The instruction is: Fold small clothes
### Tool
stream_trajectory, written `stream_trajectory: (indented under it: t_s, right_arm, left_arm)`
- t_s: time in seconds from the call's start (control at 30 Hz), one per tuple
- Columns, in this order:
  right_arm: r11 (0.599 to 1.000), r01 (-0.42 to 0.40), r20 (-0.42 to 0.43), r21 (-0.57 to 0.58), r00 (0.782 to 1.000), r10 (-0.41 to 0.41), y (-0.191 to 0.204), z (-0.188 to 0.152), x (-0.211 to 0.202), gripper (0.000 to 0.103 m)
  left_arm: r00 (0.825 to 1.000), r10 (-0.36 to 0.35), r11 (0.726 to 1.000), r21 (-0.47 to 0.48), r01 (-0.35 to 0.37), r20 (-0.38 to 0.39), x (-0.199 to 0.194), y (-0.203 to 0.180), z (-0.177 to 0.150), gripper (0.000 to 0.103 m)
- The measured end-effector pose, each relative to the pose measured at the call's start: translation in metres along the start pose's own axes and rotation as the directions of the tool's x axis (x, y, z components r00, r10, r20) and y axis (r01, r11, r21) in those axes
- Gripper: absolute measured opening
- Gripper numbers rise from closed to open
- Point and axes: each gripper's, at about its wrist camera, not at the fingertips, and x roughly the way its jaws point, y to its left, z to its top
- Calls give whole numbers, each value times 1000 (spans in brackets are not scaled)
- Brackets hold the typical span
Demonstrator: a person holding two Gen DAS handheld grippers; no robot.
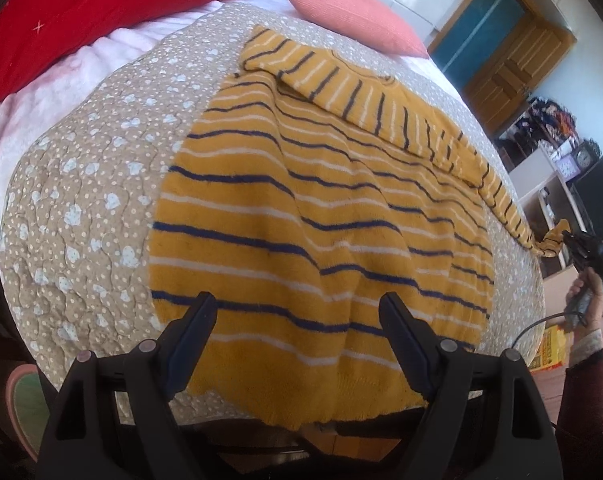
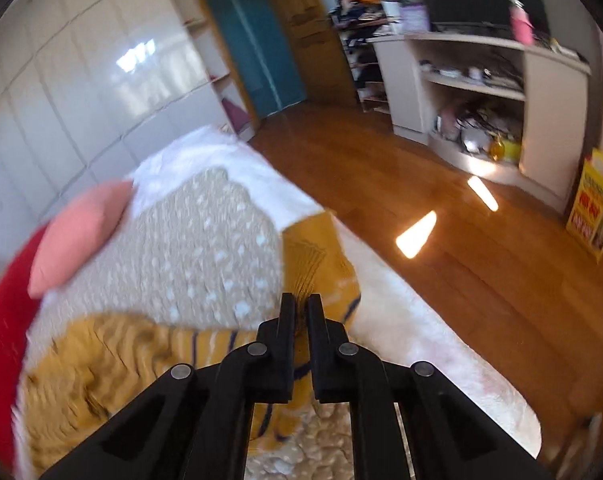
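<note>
With the right gripper (image 2: 301, 300) pinched tight on the sleeve cuff (image 1: 549, 242) of the yellow striped sweater (image 1: 301, 220) spread over the dotted quilt (image 1: 81, 200), and the left gripper (image 1: 297, 308) gaping wide above the hem, the sleeve is best carried flat across the sweater's body.

The mustard sweater (image 1: 309, 216) with navy and white stripes is lying flat on the dotted quilt (image 1: 81, 200), one sleeve folded across, the other stretching off its edge.
</note>
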Motion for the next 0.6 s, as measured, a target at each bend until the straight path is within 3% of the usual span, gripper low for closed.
stream_trajectory:
  t_s: [0.1,0.17,0.27,0.3,0.4,0.53,0.6]
  right_arm:
    - [991,-133,-16,-9,991,133,41,8,-10,6]
    - [971,-234,-40,-46,972,232,89,6,-12,6]
    - [921,-375,-107,-104,925,365,172,-11,-6,6]
    - [895,-428,-147,-126,900,410,209,-22,-1,6]
    - [837,-518,-244,-177,847,473,292,-57,12,6]
    - [758,-600,-384,-256,783,490,411,-127,40,6]
    - [736,-601,-428,-312,780,456,450,-160,52,6]
  left_arm:
    - [1000,-9,999,-38,10,17,-3,12,1,82]
    - [999,-9,998,-58,11,37,-9,22,2,82]
    - [997,7,996,-85,0,80,-20,41,0,82]
    - [995,21,995,-94,-11,98,-25,49,-2,82]
    - [988,62,991,-122,-45,139,-36,76,-7,82]
    - [984,91,979,-194,-60,151,-42,119,-15,82]
    - [985,94,969,-242,-57,147,-43,141,-18,82]
